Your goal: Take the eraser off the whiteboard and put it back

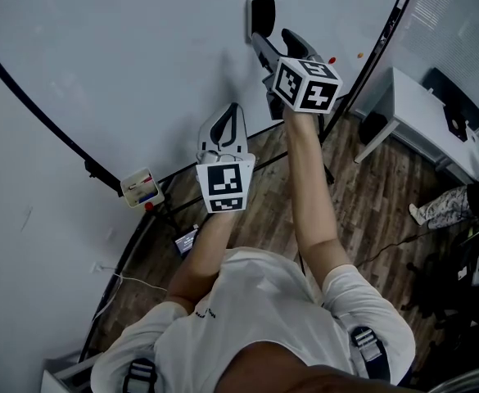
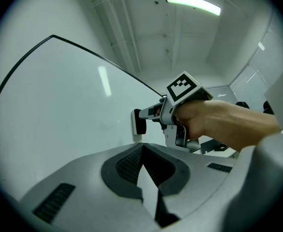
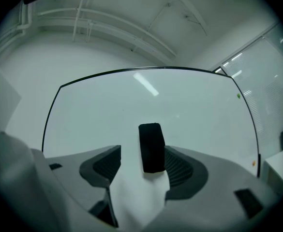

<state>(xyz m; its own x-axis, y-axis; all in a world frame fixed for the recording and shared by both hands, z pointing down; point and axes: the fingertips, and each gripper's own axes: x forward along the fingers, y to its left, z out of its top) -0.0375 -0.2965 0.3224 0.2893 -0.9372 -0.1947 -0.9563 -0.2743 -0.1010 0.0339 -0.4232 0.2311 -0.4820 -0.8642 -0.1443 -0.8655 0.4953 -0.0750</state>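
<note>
Two hand-held grippers, one black whiteboard eraser. Nearest, on the person's white shirt [image 1: 255, 301], a small line of print is too small to read. Each gripper carries a cube of black-and-white square markers, which are patterns only, with no letters. The left gripper [image 1: 230, 111] is held short of the board with its jaws pressed together at the tips and nothing between them, as the left gripper view confirms. The right gripper [image 1: 273, 39] reaches further, with its tips at the eraser [image 1: 262, 15]. Its jaws are spread and not pinching. In the right gripper view the eraser stands upright on the whiteboard [image 1: 124, 72] between the two pads, close against the right pad and with a clear gap to the left one. Whether it touches the right pad cannot be told. The left gripper view shows the eraser's black body on a white backing flat against the board, at the right gripper's tips. A small tray [image 1: 138, 188] holding red and blue items sits at the board's lower edge. Beyond are a wood-pattern floor [image 1: 370, 203] and a white table [image 1: 423, 117].
</note>
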